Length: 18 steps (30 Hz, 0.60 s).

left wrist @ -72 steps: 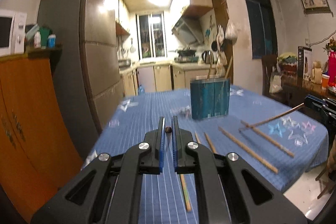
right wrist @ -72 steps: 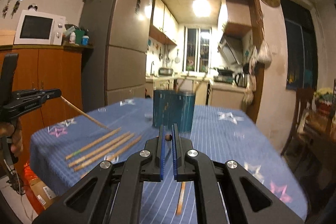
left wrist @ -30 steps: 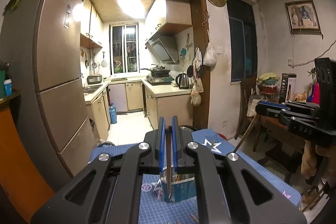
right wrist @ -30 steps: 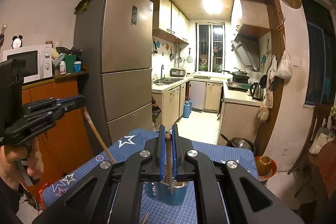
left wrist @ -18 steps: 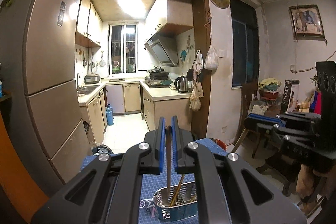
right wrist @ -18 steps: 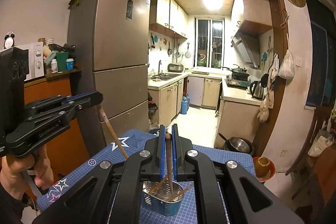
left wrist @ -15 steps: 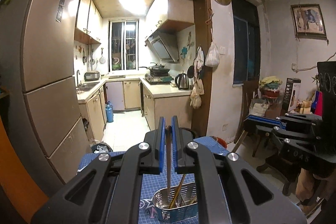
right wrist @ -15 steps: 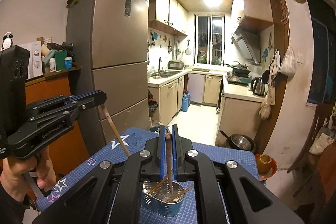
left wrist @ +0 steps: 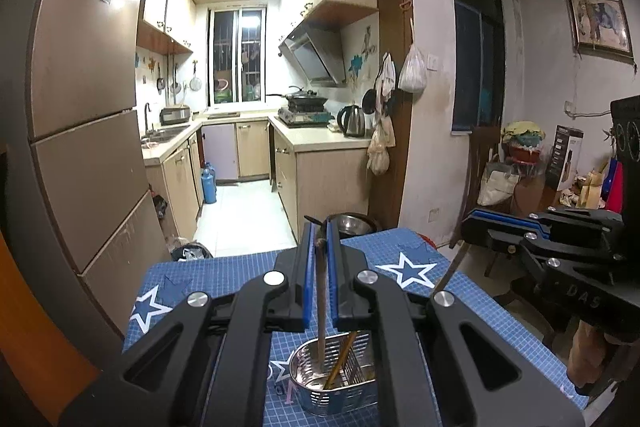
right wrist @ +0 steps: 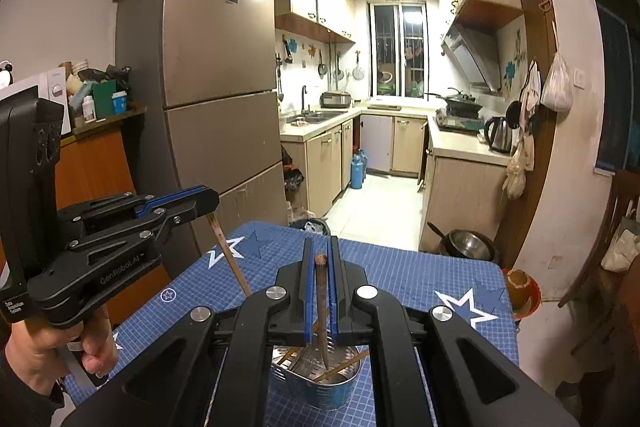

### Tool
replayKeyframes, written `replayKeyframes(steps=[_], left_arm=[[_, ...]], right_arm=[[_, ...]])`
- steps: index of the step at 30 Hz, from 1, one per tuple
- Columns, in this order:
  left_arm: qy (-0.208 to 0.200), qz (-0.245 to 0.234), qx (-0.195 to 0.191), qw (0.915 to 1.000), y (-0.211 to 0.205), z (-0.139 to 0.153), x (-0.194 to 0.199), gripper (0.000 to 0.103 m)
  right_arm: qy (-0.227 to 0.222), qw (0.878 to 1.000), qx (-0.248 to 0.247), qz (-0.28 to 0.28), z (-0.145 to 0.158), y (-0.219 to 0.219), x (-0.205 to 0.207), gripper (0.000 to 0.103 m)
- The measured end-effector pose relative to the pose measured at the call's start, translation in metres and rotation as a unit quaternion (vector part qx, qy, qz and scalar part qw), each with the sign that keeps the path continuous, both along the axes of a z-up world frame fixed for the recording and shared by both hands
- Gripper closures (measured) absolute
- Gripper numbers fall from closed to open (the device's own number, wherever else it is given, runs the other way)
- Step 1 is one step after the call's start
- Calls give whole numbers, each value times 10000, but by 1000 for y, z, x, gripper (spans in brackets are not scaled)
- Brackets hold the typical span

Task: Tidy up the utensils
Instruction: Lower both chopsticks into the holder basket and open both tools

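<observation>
A metal utensil holder [left wrist: 340,383] with a blue outside stands on the blue star tablecloth [left wrist: 224,279], with chopsticks inside; it also shows in the right wrist view [right wrist: 320,383]. My left gripper [left wrist: 319,241] is shut on a brown chopstick [left wrist: 320,303] that hangs down into the holder. My right gripper [right wrist: 320,255] is shut on another brown chopstick [right wrist: 321,307], its lower end in the holder. Each gripper shows in the other's view: the right one [left wrist: 472,223] at the right, the left one [right wrist: 212,201] at the left.
A tall fridge [right wrist: 208,99] and an orange cabinet [right wrist: 96,163] stand left of the table. The kitchen lies beyond the table's far edge [right wrist: 360,239]. A metal bowl [right wrist: 468,243] and a chair [right wrist: 616,227] stand to the right.
Both grippers rose from the table, carried their chopsticks over the holder and tipped them upright; the chopstick ends now reach into the holder.
</observation>
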State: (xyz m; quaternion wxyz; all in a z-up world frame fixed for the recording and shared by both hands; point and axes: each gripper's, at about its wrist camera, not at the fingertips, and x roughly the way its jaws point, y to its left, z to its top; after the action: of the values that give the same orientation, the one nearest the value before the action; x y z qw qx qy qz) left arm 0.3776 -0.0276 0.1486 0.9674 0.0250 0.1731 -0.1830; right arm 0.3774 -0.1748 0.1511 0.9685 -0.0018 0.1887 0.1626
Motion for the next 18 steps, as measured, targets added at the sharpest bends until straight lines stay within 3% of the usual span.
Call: replayKeyframes(steps=[8,12,18], left_arm=[[162,-16,97,9998,-5,-10,10,96],[70,60,109,9999,-4,-9,6,60],[-45,120,89,9999,-3,-4,-3,51]], right_arm=[[123,9999,-6,-46,-14,1,9,96],[74,9999,-10,-69,-12,1,7,96],[-171,9998,-23,-136,0,-2,-7,94]])
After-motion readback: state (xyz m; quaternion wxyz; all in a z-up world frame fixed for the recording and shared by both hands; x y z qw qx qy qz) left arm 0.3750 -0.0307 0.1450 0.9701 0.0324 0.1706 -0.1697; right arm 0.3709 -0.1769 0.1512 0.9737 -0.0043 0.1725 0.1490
